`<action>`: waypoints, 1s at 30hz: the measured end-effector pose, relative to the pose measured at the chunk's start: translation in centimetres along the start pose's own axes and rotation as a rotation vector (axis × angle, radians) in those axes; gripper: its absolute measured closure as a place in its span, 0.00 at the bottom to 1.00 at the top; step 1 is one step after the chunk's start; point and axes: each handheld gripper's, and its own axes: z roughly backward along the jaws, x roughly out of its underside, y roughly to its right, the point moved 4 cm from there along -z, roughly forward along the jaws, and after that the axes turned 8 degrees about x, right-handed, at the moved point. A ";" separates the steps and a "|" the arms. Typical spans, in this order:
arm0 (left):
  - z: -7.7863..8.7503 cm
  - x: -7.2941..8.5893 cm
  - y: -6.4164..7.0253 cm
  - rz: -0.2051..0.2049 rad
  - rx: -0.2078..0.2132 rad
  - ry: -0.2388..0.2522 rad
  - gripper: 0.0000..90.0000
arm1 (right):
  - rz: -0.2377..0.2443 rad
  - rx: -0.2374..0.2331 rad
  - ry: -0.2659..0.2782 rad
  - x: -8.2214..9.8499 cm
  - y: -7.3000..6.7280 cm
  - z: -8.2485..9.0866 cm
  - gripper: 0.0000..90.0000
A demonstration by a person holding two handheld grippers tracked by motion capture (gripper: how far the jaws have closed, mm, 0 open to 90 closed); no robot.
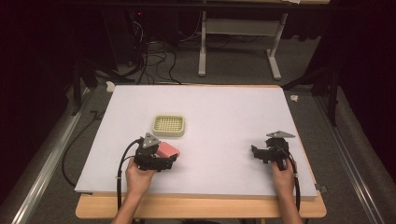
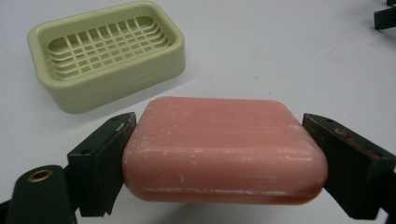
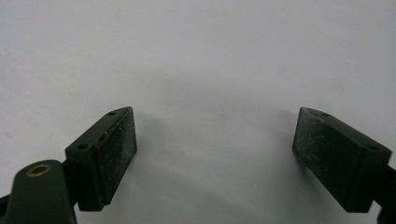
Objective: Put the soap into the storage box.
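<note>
Soap, pink and scuffed, sits squeezed between the two jaws of your left gripper, low over the white worktop. Just past it sits a pale green soap dish with a grid floor. Your right gripper is spread wide, holding nothing, well apart on the right.

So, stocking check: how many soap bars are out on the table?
1: a pink soap bar held between the left gripper's jaws, just short of the empty green soap dish. None looks hidden.
</note>
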 end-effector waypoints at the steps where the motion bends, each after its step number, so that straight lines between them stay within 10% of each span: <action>1: 0.0 -0.1 -0.1 0.004 -0.001 0.003 0.15 | 0.000 0.000 0.000 0.0 0.0 0.0 0.16; 30: -0.2 -3.1 -2.2 0.050 -0.028 0.044 0.16 | 0.000 0.000 0.000 0.0 0.0 0.0 0.16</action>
